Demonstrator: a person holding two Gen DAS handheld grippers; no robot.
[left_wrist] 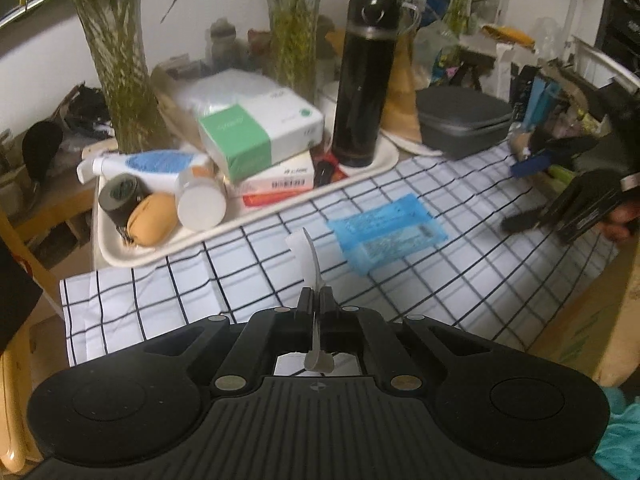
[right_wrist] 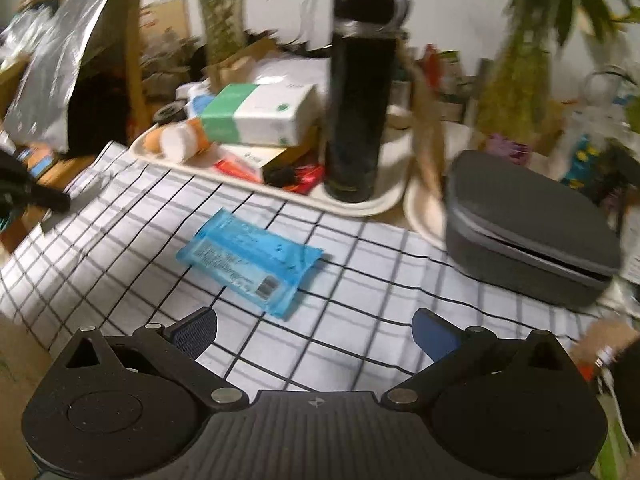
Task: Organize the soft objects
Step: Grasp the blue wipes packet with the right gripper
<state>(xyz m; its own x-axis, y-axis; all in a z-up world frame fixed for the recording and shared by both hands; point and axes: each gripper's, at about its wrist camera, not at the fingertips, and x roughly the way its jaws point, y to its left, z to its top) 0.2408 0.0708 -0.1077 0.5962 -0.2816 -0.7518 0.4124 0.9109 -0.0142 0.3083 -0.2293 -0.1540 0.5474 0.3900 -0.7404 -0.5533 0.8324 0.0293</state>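
Observation:
A blue pack of wet wipes (left_wrist: pixel 386 232) (right_wrist: pixel 248 260) lies flat on the white checked cloth (left_wrist: pixel 460 216) (right_wrist: pixel 120 240). My left gripper (left_wrist: pixel 316 294) hangs above the cloth's near edge, short of the pack. It is shut on a thin white sheet (left_wrist: pixel 310 256), which sticks out past the fingertips and trails back between the jaws. My right gripper (right_wrist: pixel 316 332) is open with nothing between its blue pads, and the pack lies ahead of it, slightly left. In the left wrist view the right gripper (left_wrist: pixel 524 194) reaches in from the right edge.
A cream tray (left_wrist: pixel 280 204) (right_wrist: pixel 360 206) behind the cloth holds a green-and-white tissue box (left_wrist: pixel 260 136) (right_wrist: pixel 260 114), a tall black bottle (left_wrist: pixel 362 80) (right_wrist: pixel 356 92), boxes, a tape roll and small containers. A grey zip case (left_wrist: pixel 464 124) (right_wrist: pixel 528 236) sits at the right. Plant vases stand behind.

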